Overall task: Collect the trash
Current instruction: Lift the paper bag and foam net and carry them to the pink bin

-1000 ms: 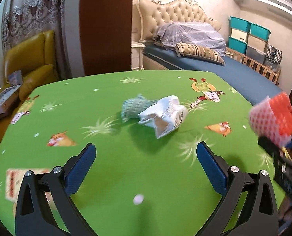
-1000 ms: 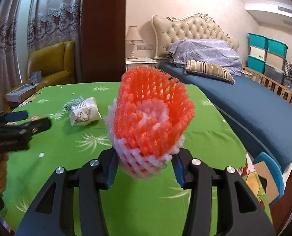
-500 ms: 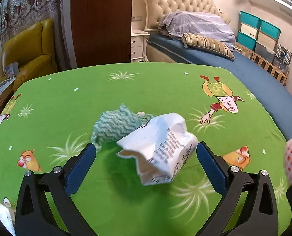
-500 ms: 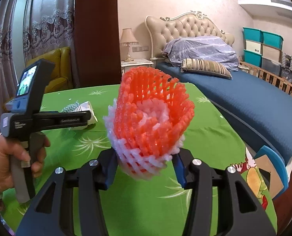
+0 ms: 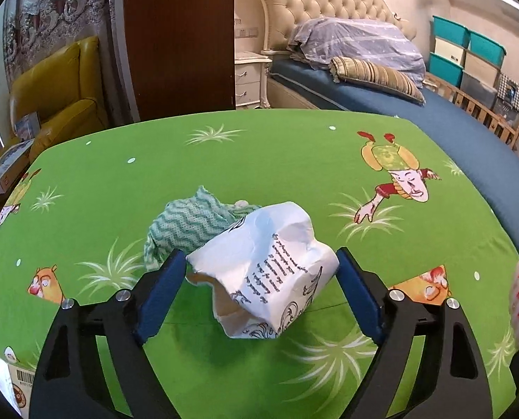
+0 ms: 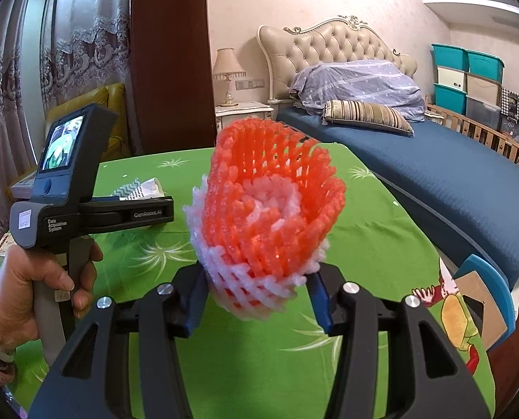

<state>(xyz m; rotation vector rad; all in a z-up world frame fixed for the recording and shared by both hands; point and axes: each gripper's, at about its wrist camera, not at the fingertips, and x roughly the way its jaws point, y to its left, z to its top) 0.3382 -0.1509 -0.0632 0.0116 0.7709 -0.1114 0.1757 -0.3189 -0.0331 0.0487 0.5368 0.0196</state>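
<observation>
On the green cartoon-print desk (image 5: pixel 259 160), a crumpled white paper cup (image 5: pixel 264 272) with black lettering lies on its side, and the left tool (image 5: pixel 261 272) has its blue pads closed in on either side of it, touching the paper at both flanks. Just behind the cup, touching it, lies a wadded teal zigzag cloth (image 5: pixel 189 223). At the right edge of the left wrist view, a bit of red-and-white mesh shows. Seen from the right wrist, the right tool (image 6: pixel 256 293) is clamped on a bundle of red and white foam fruit nets (image 6: pixel 266 223), held up above the desk. To its left, a hand (image 6: pixel 32 289) grips the handle of the other tool, whose small screen is lit. Beyond the desk stand a yellow armchair (image 5: pixel 56 104) and a bed (image 5: pixel 434 118) with a striped pillow (image 5: pixel 374 73).
</observation>
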